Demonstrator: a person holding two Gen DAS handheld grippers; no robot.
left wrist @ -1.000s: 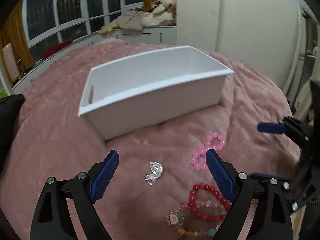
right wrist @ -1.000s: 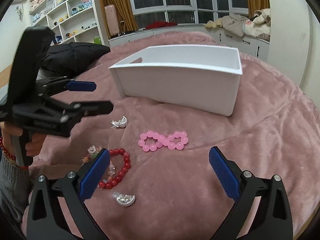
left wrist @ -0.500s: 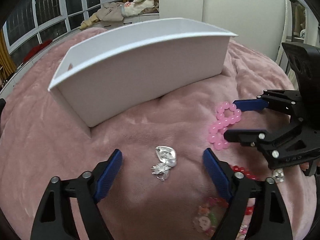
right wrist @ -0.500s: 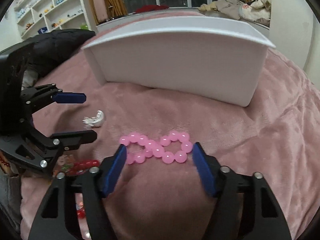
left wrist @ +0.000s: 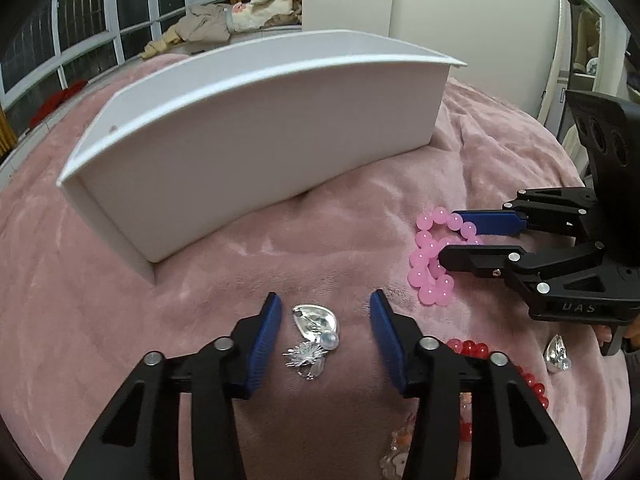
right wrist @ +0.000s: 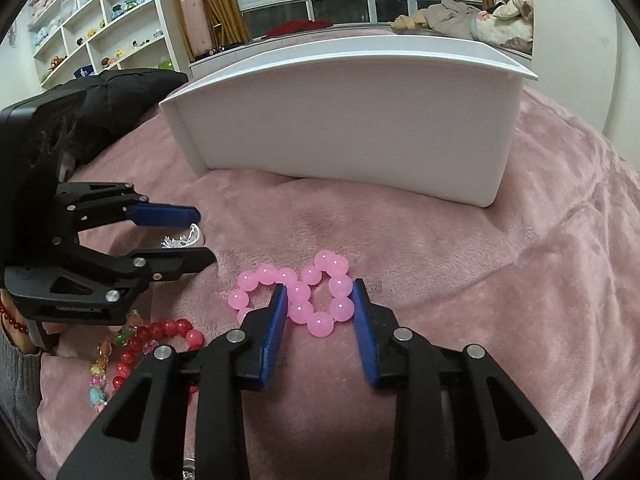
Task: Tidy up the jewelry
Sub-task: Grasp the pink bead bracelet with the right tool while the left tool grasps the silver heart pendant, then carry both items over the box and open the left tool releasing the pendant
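A silver brooch (left wrist: pixel 316 332) with a pearl lies on the pink blanket between the blue pads of my left gripper (left wrist: pixel 325 312). Its jaws are closing and neither pad presses on the brooch. In the right wrist view the left gripper (right wrist: pixel 202 238) straddles the same brooch (right wrist: pixel 184 238). A pink bead bracelet (right wrist: pixel 316 296) lies twisted into a figure eight. My right gripper (right wrist: pixel 319 292) is closing around its right loop, its pads at the beads' edges, the loop still round. The right gripper (left wrist: pixel 448 236) also shows beside the white box (left wrist: pixel 260 140).
The white box (right wrist: pixel 352 140) stands open-topped just beyond both grippers. A red bead bracelet (right wrist: pixel 160 332), a colourful charm bracelet (right wrist: pixel 100 360) and a second silver brooch (left wrist: pixel 558 354) lie nearby. A black jacket (right wrist: pixel 132 92) lies at the far left.
Both grippers have come down and forward onto the blanket. Their jaws have narrowed a lot, the left around the silver brooch, the right around the pink bracelet's loop.
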